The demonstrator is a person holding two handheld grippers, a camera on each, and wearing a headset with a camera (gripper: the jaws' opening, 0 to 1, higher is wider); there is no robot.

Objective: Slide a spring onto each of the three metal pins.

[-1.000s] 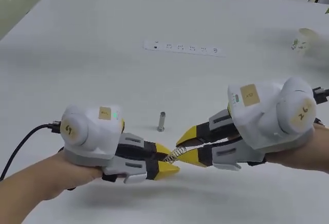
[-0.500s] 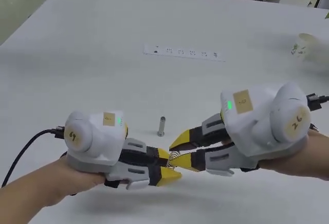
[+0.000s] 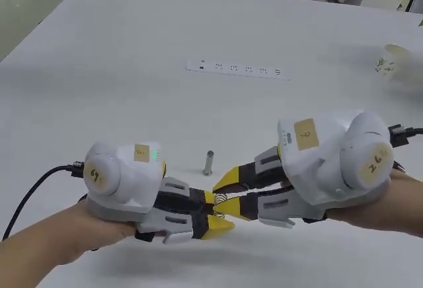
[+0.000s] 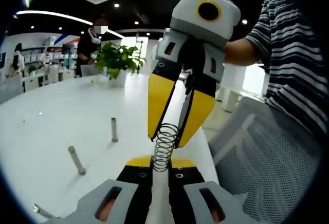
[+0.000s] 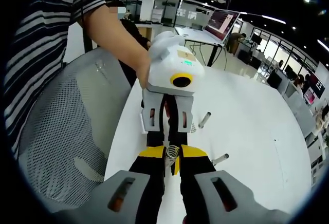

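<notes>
A small steel spring [image 3: 220,203] is pinched between the yellow tips of both grippers near the table's front edge. My left gripper [image 3: 215,213] comes in from the left, shut on one end of the spring [image 4: 164,147]. From the right, my right gripper [image 3: 227,194] meets it head-on, its jaws closed in around the other end of the spring [image 5: 172,154]. One metal pin [image 3: 209,162] stands upright just behind the tips. The left gripper view has two upright pins [image 4: 114,130] [image 4: 77,161] on the white table. Two pins [image 5: 204,119] [image 5: 220,159] appear in the right gripper view.
A white power strip [image 3: 238,69] lies across the middle of the white table [image 3: 132,90]. A paper cup [image 3: 390,59] stands at the far right. A black cable [image 3: 30,185] trails from the left gripper. A mesh chair [image 4: 257,147] is behind the table edge.
The right gripper has moved closer to the left one and its jaws have narrowed around the spring. The left gripper has kept its hold.
</notes>
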